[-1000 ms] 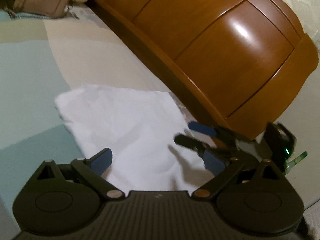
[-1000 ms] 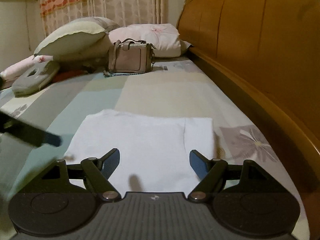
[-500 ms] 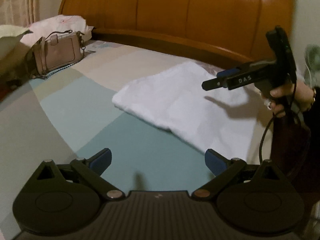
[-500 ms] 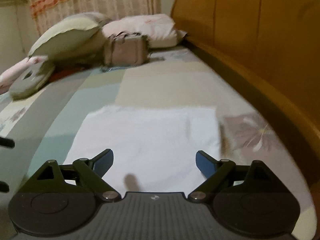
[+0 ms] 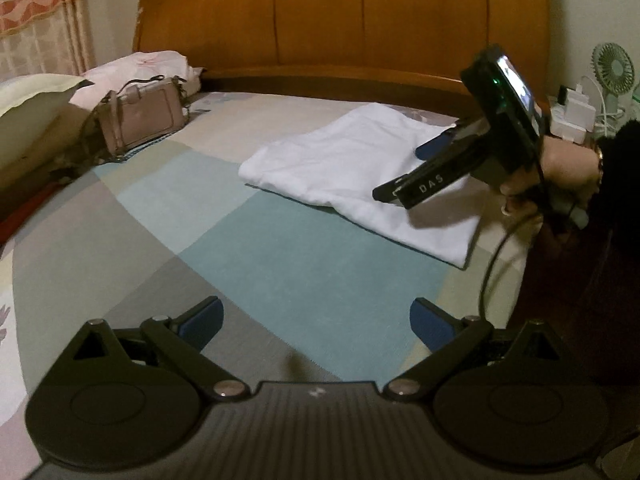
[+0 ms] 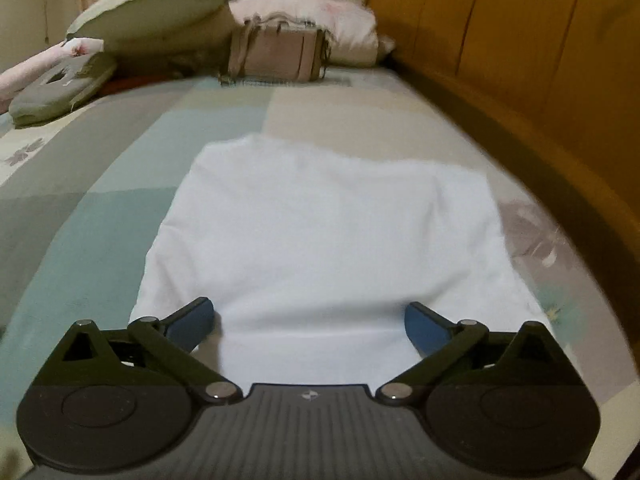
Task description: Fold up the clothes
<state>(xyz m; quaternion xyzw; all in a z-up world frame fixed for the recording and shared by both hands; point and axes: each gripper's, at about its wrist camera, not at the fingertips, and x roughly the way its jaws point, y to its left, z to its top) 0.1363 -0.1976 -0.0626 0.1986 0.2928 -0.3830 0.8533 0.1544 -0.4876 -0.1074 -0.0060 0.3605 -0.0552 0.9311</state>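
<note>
Patchwork bedspread (image 5: 280, 248), wooden headboard (image 5: 360, 20), curtain (image 5: 36, 12), fan (image 5: 612, 66)

The left view looks from behind the left hand-held gripper (image 5: 316, 320), well back over the bed (image 5: 280, 264), toward the headboard (image 5: 360, 20). The right view sits low behind the right hand-held gripper (image 6: 308, 324), close over the cloth (image 6: 320, 240), facing the bag (image 6: 276, 56). Both share cloth, bag, headboard.
</note>
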